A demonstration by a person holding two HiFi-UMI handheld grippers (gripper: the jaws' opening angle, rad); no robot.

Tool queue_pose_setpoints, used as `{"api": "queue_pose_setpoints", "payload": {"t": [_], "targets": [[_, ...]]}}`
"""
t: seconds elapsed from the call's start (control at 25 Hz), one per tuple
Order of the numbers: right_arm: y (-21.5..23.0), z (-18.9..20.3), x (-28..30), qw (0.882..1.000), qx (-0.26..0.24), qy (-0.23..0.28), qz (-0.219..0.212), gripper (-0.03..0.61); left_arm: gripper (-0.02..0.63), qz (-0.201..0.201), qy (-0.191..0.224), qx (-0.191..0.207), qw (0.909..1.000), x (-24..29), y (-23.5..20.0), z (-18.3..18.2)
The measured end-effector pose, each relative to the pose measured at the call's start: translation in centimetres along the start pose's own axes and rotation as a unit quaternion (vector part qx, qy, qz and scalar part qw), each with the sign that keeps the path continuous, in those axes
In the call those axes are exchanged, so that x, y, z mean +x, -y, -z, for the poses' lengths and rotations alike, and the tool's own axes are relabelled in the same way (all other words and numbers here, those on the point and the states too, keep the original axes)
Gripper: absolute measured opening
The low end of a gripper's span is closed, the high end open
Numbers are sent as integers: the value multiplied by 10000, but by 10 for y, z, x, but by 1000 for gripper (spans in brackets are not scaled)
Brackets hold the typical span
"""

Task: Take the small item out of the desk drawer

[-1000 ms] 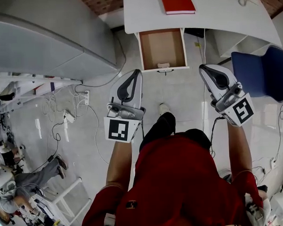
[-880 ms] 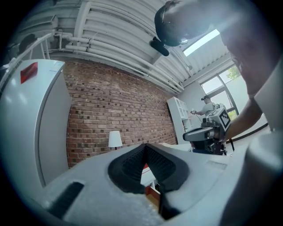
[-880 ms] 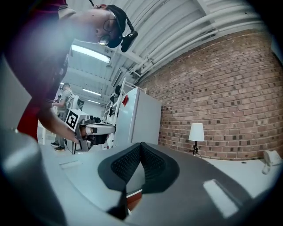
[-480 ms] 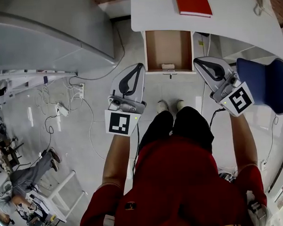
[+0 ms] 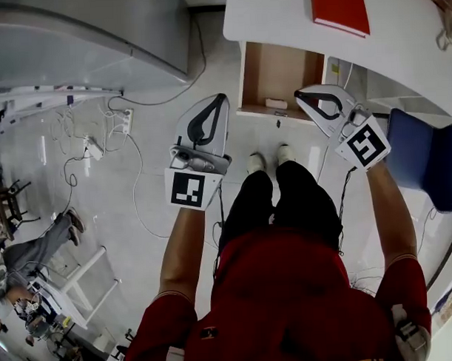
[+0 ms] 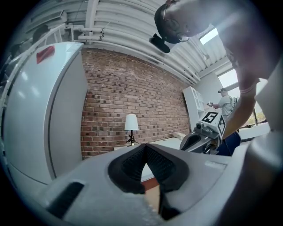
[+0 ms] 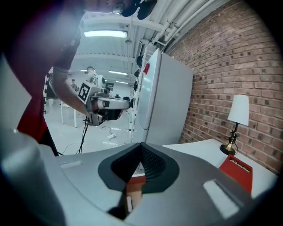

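Note:
The wooden desk drawer [image 5: 280,69] stands pulled out from the white desk [image 5: 406,36]. A small white item [image 5: 276,103] lies inside it against the front wall. My right gripper [image 5: 298,94] is shut and empty, its tip just right of the item above the drawer's front corner. My left gripper [image 5: 222,97] is also shut and empty, hanging to the left of the drawer over the floor. In the right gripper view the shut gripper [image 7: 141,145] points over the brown drawer [image 7: 134,194]. The left gripper [image 6: 145,146] points along the desk edge in its own view.
A red book [image 5: 340,9] lies on the desk behind the drawer, and a table lamp [image 7: 238,117] stands further back. A blue chair [image 5: 429,158] stands at the right. A large white cabinet [image 5: 80,33] fills the left. Cables and a power strip [image 5: 91,147] lie on the floor.
The person has stepped closer to the desk. The right gripper has swung left to the drawer's front corner. The left gripper has kept its place beside the drawer. Both stay shut.

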State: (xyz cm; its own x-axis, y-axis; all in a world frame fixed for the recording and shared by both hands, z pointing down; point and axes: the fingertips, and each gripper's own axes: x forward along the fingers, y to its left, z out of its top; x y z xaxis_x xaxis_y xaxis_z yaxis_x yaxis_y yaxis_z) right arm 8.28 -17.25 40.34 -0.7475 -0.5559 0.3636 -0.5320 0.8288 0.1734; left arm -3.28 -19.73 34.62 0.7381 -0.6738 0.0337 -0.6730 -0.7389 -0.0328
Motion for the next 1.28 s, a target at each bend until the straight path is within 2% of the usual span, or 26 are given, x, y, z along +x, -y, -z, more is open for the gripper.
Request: {"api": "queue_pose_setpoints", "payload": {"t": [0.28,0.64,1.08,1.28], "targets": [[-2,50,37,9959,-115,-404,-801,12,6,-487,-86,-25,9988,15,-3,17],[-13,107,71,9795,-459,-919,-1732,12,6,-1018,-257,-22,9945,22,-8,51],[-28,181,114,9555,-403,-1596,-2448,35,6,-1023,-372,-180,9939,26,-26,99],[-37,223,129,9407,-226,-2054,-2690,57,6,-723,-526,-98,9959,31,-25,135]]}}
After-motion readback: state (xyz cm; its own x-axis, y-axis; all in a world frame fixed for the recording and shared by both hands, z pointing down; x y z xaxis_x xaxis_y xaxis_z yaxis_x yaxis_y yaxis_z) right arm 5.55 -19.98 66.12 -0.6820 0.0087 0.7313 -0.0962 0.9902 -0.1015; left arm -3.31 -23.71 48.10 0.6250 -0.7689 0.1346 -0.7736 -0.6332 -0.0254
